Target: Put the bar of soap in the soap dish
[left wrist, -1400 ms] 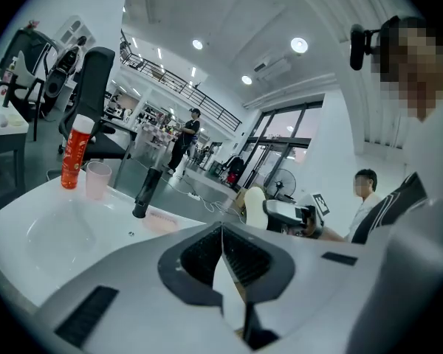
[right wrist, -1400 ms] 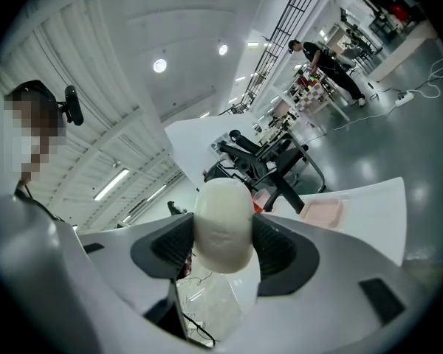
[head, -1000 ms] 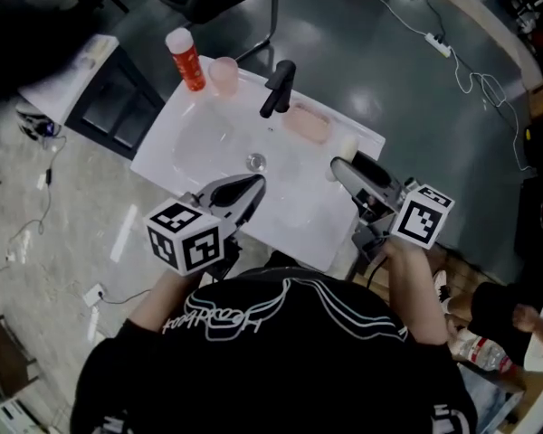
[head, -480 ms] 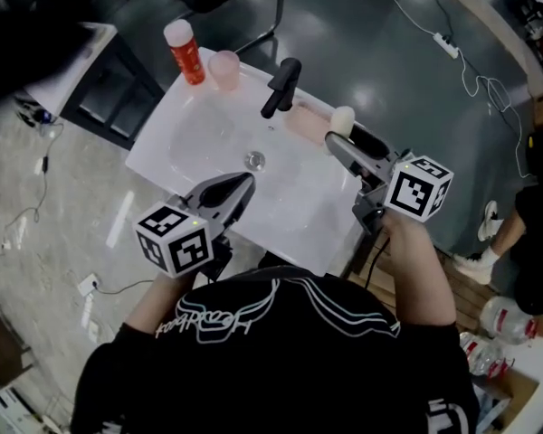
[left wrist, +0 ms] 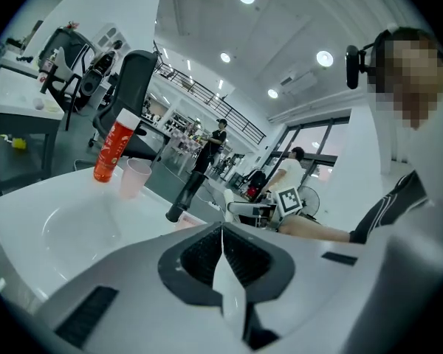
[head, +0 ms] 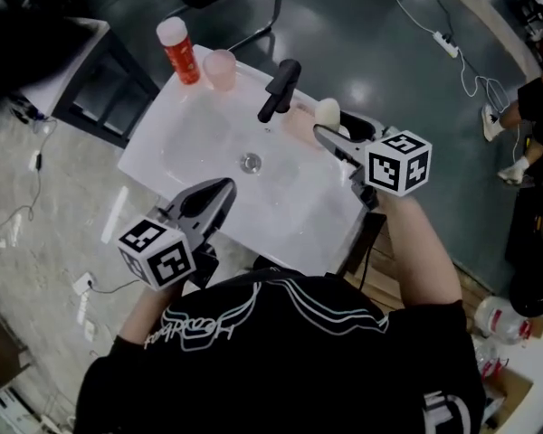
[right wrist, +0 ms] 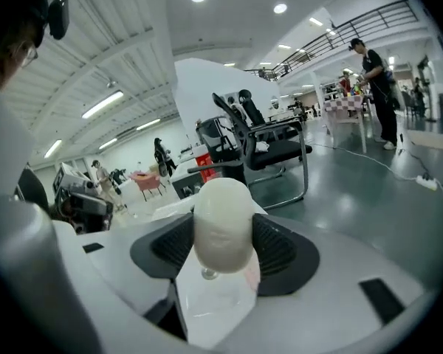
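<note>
Right gripper (head: 326, 131): jaws clamped on bar of soap (right wrist: 222, 220), cream, oval.
Soap dish (head: 298, 124): pink, apparently just below the jaw tips.
Left gripper (left wrist: 222, 234): jaws together, empty, over sink (head: 183, 139) rim.

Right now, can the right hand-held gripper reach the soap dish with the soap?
Probably yes: the right hand-held gripper, shut on the bar of soap, is right by the pink soap dish, and the black faucet stands to one side, not between them.
</note>
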A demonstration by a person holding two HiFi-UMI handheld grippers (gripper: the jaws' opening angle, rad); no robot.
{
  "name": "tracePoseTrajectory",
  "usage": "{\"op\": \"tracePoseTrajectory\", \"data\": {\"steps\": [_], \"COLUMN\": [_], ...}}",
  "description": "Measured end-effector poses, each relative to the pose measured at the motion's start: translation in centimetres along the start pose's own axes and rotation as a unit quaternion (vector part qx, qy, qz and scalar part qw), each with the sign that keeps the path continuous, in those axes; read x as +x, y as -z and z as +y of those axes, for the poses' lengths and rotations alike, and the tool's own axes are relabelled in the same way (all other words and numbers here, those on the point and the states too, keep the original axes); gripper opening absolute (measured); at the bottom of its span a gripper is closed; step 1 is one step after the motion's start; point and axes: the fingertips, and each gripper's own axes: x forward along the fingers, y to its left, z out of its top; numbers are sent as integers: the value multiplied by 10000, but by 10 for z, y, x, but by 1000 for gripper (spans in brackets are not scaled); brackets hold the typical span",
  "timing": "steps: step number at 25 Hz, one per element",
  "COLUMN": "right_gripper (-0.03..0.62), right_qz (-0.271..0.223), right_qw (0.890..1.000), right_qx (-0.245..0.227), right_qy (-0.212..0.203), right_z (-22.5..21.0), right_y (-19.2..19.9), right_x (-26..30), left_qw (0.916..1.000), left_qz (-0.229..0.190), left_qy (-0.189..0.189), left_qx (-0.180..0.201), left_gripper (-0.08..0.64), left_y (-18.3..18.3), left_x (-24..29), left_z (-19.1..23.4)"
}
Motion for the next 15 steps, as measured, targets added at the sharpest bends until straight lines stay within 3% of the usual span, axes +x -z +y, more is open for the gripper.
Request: {"op": "tracePoseTrajectory", "data": {"steps": [9, 15], "right_gripper": [266, 265], "right_qz": [1099, 1717], "right_qw": [9866, 9746], "right_qx": [-1187, -1430], "right_qy": [219, 175], "right_z": [-35, -49], "right_y": [34, 58], "right_x": [42, 69], "left_qw": [9996, 9989], "left_qz": [-12, 130], "left_qy": [-222, -307], "left_qx": [-162, -336], "left_gripper": [25, 25], "left_y": [6, 19], "left_x": [2, 2], "left_z": [17, 24]}}
